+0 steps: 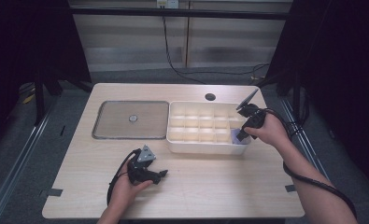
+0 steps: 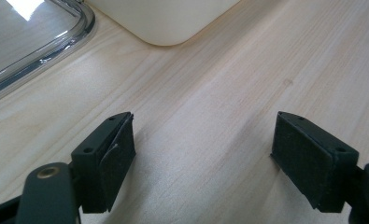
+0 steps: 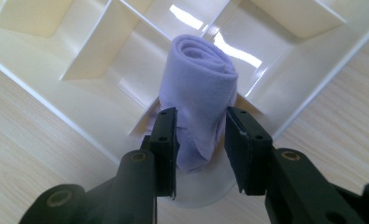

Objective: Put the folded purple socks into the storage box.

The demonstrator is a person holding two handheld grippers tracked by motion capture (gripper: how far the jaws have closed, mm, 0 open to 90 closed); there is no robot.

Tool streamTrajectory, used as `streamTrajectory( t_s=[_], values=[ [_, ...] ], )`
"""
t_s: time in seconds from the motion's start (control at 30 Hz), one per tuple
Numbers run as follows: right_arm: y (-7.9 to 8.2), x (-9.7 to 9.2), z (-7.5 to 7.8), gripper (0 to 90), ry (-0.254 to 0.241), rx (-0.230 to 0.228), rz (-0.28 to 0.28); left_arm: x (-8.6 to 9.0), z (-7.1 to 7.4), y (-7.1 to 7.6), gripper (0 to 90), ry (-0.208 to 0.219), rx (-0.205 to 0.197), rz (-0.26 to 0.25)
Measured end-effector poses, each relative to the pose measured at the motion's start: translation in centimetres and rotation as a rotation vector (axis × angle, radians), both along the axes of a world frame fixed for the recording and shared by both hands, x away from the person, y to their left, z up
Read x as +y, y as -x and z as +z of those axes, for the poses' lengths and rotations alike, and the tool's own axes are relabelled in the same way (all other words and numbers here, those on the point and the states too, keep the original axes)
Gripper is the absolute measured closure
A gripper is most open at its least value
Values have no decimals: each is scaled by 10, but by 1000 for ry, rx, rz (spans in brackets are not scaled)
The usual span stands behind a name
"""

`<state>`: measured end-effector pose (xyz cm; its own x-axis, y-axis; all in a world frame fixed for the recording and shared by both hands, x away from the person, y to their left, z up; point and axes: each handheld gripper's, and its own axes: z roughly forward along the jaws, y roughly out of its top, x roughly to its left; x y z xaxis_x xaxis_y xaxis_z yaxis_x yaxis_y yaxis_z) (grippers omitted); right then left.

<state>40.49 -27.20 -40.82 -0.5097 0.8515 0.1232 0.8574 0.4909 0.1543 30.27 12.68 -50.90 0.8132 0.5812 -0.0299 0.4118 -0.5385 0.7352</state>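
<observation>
A rolled lavender cloth [image 3: 202,79] stands on end in the front right corner compartment of the white divided box [image 3: 86,105]. My right gripper [image 3: 201,140] reaches down over that corner, its jaws on either side of the roll's lower end, slightly apart from it on one side, so it is open. In the high view the cloth [image 1: 237,137] shows as a pale patch at the right gripper [image 1: 240,135] tips. My left gripper [image 1: 161,173] lies on the table in front of the box, jaws wide open with nothing between them [image 2: 203,158].
The box [image 1: 205,149] has several compartments. A flat metal tray [image 1: 117,120] with a small round piece in its middle lies left of it; its rim [image 2: 42,51] and the box corner [image 2: 168,23] show in the left gripper view. A round hole [image 1: 210,97] sits behind the box.
</observation>
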Motion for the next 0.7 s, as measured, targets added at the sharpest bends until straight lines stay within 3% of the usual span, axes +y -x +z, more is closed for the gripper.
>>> streamTrajectory(
  t_s=[0.7],
  values=[
    [-11, -4, 25, 670, 7, -25, -1, 0, 0, 0, 208, -3, -3, -2]
  ],
)
